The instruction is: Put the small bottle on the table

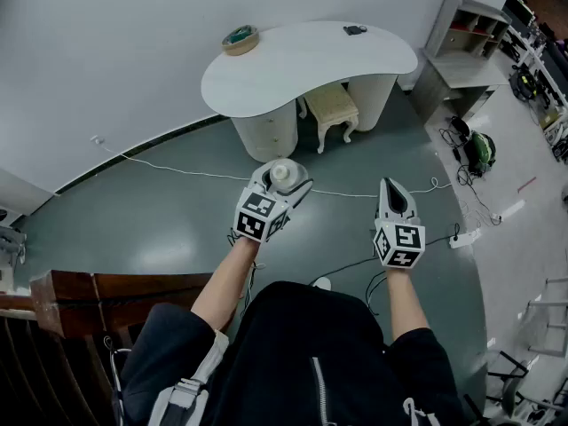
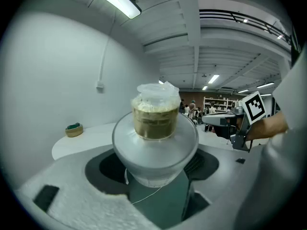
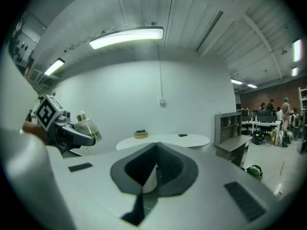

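Observation:
My left gripper (image 1: 282, 183) is shut on the small bottle (image 1: 281, 174), a clear jar with a pale lid and tan contents, and holds it upright in the air above the green floor. In the left gripper view the small bottle (image 2: 156, 128) fills the centre, with the jaws pressing on its wide lower part. The white kidney-shaped table (image 1: 302, 60) stands ahead, some way beyond both grippers. My right gripper (image 1: 393, 195) hovers to the right at about the same height, jaws together with nothing in them. From the right gripper view, the small bottle (image 3: 87, 124) shows at the left.
On the table lie a small bowl (image 1: 240, 37) at its left end and a dark object (image 1: 355, 30) at the back. A cream stool (image 1: 331, 105) sits under it. A grey shelf unit (image 1: 461, 43) stands to the right. Cables (image 1: 461, 229) trail over the floor. Wooden furniture (image 1: 89, 295) is at my left.

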The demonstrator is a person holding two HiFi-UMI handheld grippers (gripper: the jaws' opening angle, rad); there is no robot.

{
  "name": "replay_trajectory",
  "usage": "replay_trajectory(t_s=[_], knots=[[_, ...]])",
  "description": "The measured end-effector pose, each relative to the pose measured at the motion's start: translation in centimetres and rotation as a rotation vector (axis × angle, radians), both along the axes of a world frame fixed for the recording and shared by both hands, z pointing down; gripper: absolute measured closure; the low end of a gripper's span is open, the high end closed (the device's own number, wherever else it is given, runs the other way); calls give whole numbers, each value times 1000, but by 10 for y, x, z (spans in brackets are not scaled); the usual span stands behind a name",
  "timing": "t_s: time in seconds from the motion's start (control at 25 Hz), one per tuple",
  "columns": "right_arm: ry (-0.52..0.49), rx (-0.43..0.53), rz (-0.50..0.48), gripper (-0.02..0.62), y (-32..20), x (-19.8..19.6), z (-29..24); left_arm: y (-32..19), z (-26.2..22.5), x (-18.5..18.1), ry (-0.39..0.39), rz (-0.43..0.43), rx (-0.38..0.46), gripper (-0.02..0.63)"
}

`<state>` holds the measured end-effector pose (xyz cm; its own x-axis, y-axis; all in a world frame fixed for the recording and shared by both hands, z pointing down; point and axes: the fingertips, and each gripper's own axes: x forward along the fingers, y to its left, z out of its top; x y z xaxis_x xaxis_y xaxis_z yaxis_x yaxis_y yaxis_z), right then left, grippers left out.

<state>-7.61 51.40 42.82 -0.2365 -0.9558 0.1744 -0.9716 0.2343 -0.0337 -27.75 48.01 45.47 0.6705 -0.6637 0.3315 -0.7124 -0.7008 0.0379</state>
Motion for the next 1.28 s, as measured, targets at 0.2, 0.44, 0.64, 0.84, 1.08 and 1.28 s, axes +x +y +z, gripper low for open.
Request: replay_trajectory(t_s=[0.2, 0.44, 0.64, 0.84, 1.08, 1.28], knots=[[-2, -1, -10, 592, 1, 2, 2, -4, 1, 2, 1, -3, -2, 269], [-1, 8, -21, 593, 6, 7, 3, 0, 2, 10, 5, -10, -3, 268], [-12, 5, -27, 592, 13, 17, 7, 7, 4, 23, -4, -13, -3, 270], [-32, 3, -26, 592, 21, 34, 11, 13, 7, 39, -2, -31, -4, 268], [-37, -4, -20, 593, 14, 58, 16, 7, 14, 64, -13, -18, -14, 270], [-40, -11, 0, 592, -6, 79, 16, -17, 11, 88, -8, 4, -13, 269]])
